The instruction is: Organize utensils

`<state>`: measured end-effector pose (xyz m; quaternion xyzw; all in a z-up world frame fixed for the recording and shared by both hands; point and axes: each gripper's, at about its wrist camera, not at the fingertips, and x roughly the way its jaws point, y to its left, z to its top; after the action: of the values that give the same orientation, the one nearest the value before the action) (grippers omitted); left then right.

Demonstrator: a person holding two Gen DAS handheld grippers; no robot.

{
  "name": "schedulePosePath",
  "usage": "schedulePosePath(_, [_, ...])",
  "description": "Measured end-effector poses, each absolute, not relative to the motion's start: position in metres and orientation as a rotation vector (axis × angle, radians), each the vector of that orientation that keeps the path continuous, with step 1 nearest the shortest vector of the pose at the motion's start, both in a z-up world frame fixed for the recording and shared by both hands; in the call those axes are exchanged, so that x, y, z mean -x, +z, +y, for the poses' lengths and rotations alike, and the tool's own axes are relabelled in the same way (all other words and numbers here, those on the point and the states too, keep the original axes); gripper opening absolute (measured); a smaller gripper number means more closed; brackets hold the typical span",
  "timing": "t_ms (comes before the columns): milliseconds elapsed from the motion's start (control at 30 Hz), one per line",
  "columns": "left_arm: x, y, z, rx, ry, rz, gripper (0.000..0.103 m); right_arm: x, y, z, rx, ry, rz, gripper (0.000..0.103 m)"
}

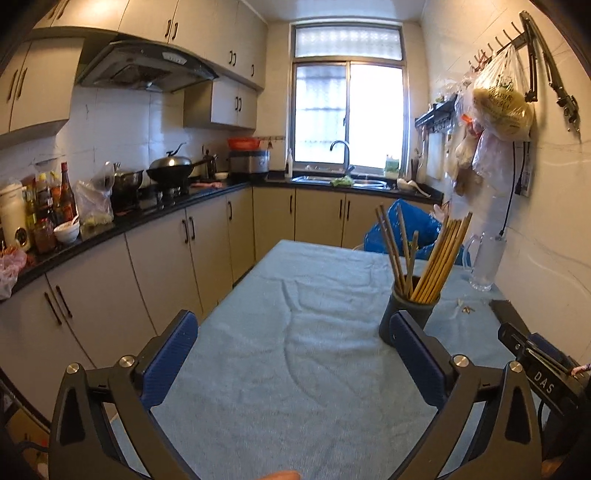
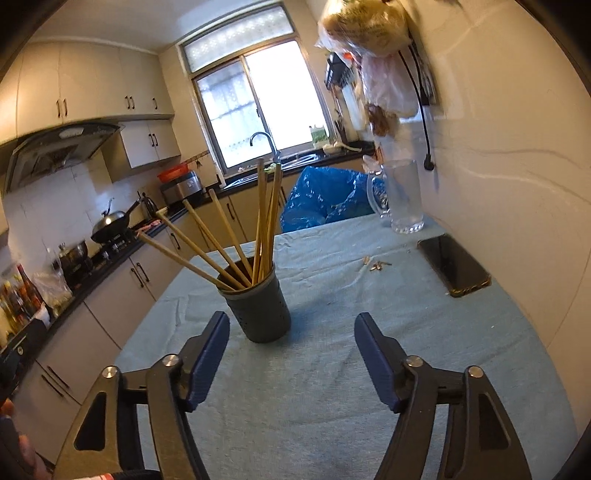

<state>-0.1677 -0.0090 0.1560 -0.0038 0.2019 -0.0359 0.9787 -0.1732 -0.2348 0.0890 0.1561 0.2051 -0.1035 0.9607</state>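
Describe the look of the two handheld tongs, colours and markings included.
Both tongs are alike: the left tongs and right tongs have black angular frames with triangular cut-outs, silver round pivot bolts, and ribbed dark blue pads on the fingers. In the left wrist view, the right unit's black body carries white letters "DAS".

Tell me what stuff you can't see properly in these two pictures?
- Chopsticks: their lower ends are hidden inside the grey holder, both views.
- Holder's base in the left wrist view: the left gripper's finger covers it.
- Phone: cut off behind the right gripper's body in the left wrist view.
- Small bits on the cloth: too tiny to name.
- Hanging bag: blurred, cut by the top edge, right wrist view.
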Motion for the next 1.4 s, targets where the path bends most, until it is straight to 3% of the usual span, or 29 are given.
schedulePosePath(267, [0.165, 0.137, -0.011, -0.002, -0.054, 0.483, 0.103, 0.18, 0.08, -0.225, -0.274, -0.255, 0.404, 0.087])
schedulePosePath(1400, [0.153, 0.11, -0.021, -0.008, -0.114, 0.624, 0.103, 0.179, 0.071, -0.222, -0.258, -0.272, 0.434, 0.09])
